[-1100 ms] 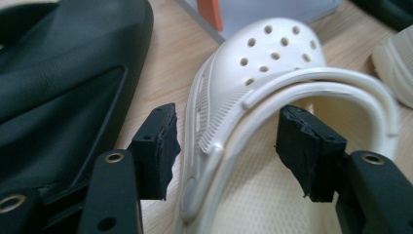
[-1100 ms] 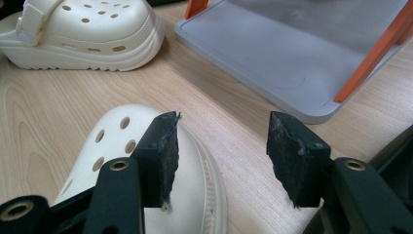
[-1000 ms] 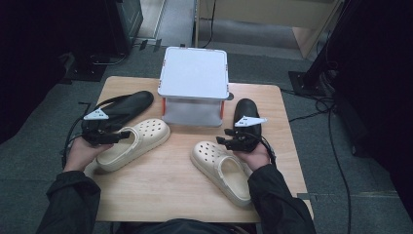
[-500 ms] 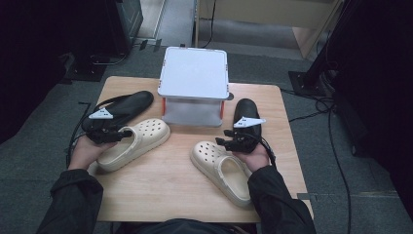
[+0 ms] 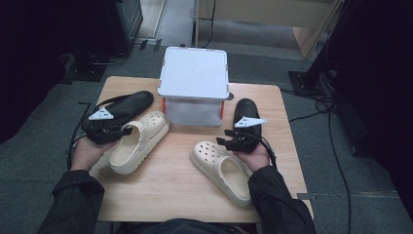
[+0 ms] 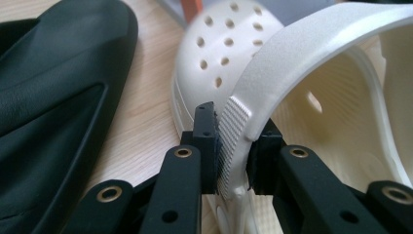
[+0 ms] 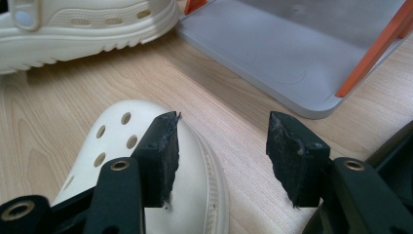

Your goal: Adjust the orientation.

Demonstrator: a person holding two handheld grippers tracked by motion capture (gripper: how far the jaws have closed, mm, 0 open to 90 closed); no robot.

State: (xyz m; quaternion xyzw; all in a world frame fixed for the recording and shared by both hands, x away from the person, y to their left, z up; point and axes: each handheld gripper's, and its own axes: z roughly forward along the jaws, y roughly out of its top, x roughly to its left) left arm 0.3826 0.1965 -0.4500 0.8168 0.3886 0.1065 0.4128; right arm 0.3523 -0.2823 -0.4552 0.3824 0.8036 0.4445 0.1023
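Gripping the heel strap of the left cream clog (image 5: 139,141) with the left gripper (image 5: 127,130), jaws pressed against both sides of the ribbed strap end in the left gripper view (image 6: 233,146). Lying near the left edge of the wooden surface (image 5: 175,180), toe of that clog pointing toward the far edge, just beside the grey box (image 5: 195,85). Resting alongside it, closer to the left edge, a black shoe (image 5: 119,109), partly under the left hand (image 5: 87,151).

Hovering with the right gripper (image 5: 226,141) just over the toe of the right cream clog (image 5: 221,168), jaws standing well apart and holding nothing; in the right gripper view (image 7: 221,156) one jaw sitting above the holed toe (image 7: 146,161), the other over bare wood. Lying toward the near right corner, this clog, heel under the right hand's (image 5: 253,156) sleeve. Sitting behind the right gripper, near the right edge, a second black shoe (image 5: 246,112).

Standing at the middle of the far edge, the grey box with orange corner posts, lid on top; impossible to tell what is inside.
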